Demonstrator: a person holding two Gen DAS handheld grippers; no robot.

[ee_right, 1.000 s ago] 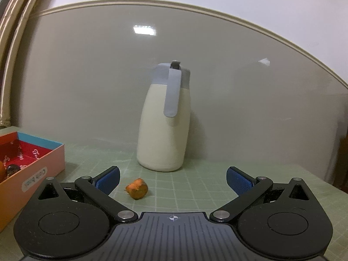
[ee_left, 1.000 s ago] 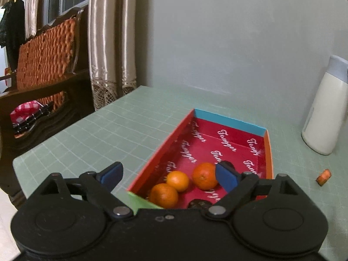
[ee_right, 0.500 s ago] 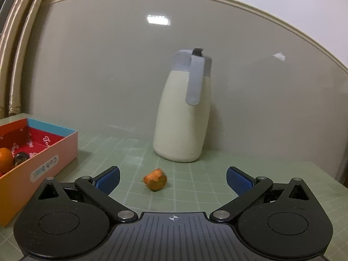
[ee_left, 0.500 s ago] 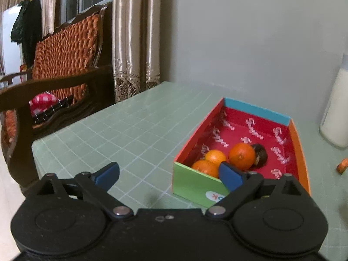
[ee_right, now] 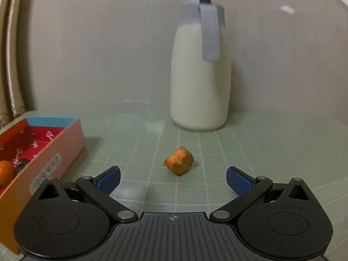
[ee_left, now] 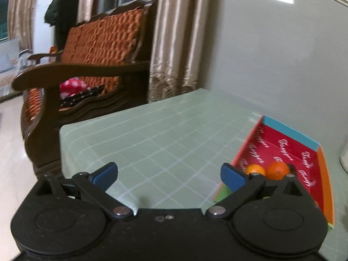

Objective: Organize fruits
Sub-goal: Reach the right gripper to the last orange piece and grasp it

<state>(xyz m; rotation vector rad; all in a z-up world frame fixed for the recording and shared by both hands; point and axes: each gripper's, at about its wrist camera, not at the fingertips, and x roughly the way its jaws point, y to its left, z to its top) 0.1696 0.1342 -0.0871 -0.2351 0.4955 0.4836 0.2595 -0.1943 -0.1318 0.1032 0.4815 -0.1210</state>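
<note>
The left gripper's [ee_left: 169, 175] right finger hid the box's [ee_left: 289, 131] near corner. A dark item [ee_right: 21, 163] behind the oranges [ee_left: 278, 170] stayed unidentifiable. The jug [ee_right: 200, 74] and armchair [ee_left: 97, 50] were motion-blurred.

Box [ee_right: 54, 150] sits on the table [ee_right: 261, 152], left side; two oranges [ee_left: 267, 170] lie inside it; fruit piece [ee_right: 179, 161] lies on the table right of the box; jug [ee_right: 200, 87] stands behind it, against the wall.

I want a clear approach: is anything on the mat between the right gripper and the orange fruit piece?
No. The right wrist view shows only bare green mat between the open right gripper and the fruit piece.
</note>
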